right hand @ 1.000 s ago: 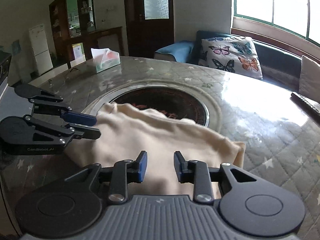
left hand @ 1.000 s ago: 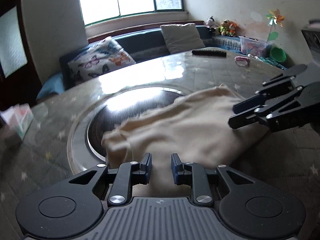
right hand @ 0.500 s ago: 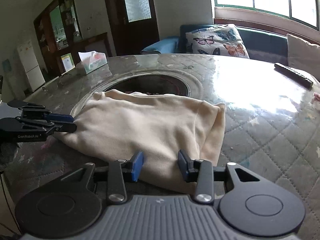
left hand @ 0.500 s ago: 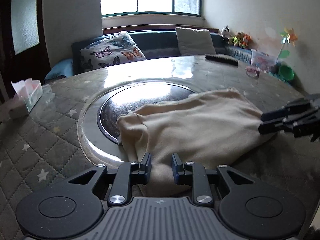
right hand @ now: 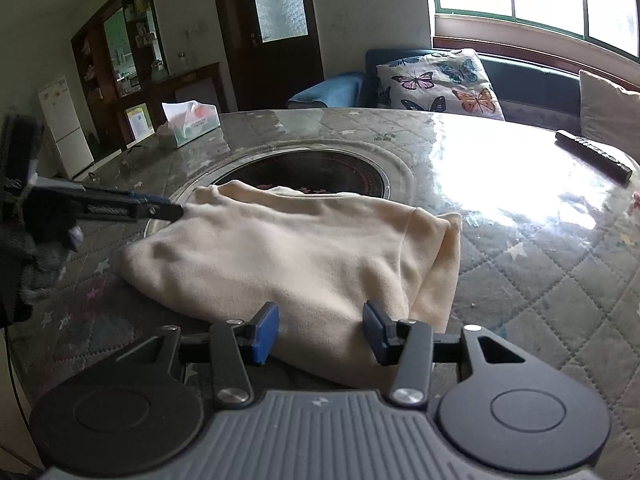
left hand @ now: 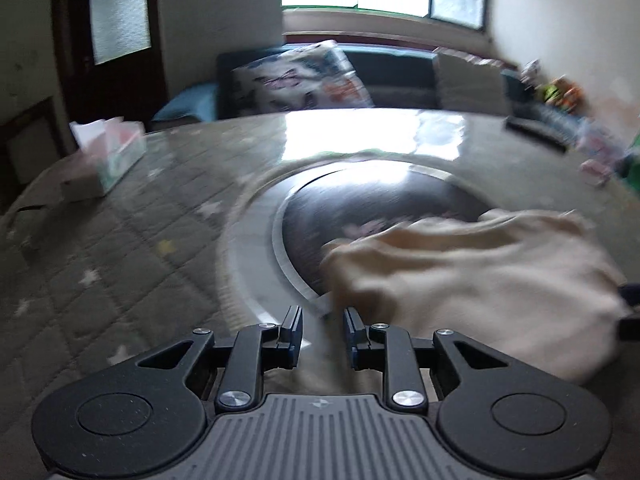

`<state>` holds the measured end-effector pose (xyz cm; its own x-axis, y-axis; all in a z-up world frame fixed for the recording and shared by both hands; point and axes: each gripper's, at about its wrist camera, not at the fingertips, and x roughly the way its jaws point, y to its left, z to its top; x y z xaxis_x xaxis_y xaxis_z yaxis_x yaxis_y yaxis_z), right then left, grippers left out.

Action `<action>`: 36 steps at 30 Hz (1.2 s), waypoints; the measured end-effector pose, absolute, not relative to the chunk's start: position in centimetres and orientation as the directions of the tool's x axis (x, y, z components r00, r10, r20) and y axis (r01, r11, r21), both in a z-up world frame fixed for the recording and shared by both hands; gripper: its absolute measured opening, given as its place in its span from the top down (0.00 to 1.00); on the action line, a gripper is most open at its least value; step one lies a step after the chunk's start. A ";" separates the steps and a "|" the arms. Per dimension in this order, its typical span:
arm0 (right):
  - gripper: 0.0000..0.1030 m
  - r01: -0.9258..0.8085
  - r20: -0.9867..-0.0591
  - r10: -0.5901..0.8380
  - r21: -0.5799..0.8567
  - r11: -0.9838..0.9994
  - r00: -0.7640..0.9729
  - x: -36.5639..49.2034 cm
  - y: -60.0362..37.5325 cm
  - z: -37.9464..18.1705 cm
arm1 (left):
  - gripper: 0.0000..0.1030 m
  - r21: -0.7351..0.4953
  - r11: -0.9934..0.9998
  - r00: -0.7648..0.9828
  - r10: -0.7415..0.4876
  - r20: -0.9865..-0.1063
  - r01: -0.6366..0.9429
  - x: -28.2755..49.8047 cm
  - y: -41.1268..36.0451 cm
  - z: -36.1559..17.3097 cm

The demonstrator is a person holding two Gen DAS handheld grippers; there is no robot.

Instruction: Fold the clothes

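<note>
On the round table [right hand: 520, 280], a cream garment [right hand: 304, 256] lies folded in a thick bundle, partly over the dark round inset [right hand: 320, 172] at the table's middle and partly on the quilted star-print cover toward the camera side.

Right gripper [right hand: 320, 332]: fingers apart and opening, blue pads standing either side of the garment's near folded edge, cloth between them but not pressed. A loose flap hangs at the bundle's right edge, just beside the right pad.

Left gripper [right hand: 176, 211] reaches in at the garment's left corner, by the inset's rim. In its own blurred view the left gripper [left hand: 322, 330] shows fingers a narrow gap apart; whether cloth is pinched I cannot tell.

Open table runs right of the garment, glare-bright, out to a remote [right hand: 592, 156] near the far edge. Tissue box [right hand: 192, 122] sits well beyond the garment, far left. Bench with butterfly cushion [right hand: 440, 80] behind the table.
</note>
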<state>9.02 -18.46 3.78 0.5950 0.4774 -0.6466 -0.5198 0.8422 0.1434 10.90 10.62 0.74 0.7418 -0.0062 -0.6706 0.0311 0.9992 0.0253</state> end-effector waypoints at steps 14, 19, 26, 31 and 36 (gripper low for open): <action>0.47 -0.529 -0.648 0.477 0.133 0.838 0.594 9.1 -18.0 3.8 | 0.72 0.007 0.997 0.779 -0.055 -0.625 0.076 11.0 9.5 1.8; 0.47 -0.522 -0.639 0.471 0.125 0.844 0.608 9.7 -18.2 4.8 | 0.72 0.036 0.997 0.775 -0.036 -0.631 0.075 11.1 9.7 1.8; 0.47 -0.475 -0.632 0.444 0.133 0.870 0.635 14.2 -18.4 5.2 | 0.60 0.027 0.996 0.782 -0.053 -0.621 0.089 11.9 9.2 2.4; 0.47 -0.434 -0.668 0.413 0.147 0.889 0.619 17.0 -18.1 3.5 | 0.51 0.026 0.997 0.762 -0.035 -0.647 0.068 12.5 9.7 1.6; 0.39 -0.422 -0.654 0.407 0.146 0.895 0.637 16.8 -18.2 3.3 | 0.39 0.015 0.999 0.764 -0.030 -0.644 0.052 11.9 10.2 1.8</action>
<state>16.79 -18.24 3.28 0.6371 0.4074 -0.6543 -0.4217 0.8948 0.1465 11.95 10.22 1.76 0.7640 -0.0302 -0.6445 0.0522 0.9985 0.0151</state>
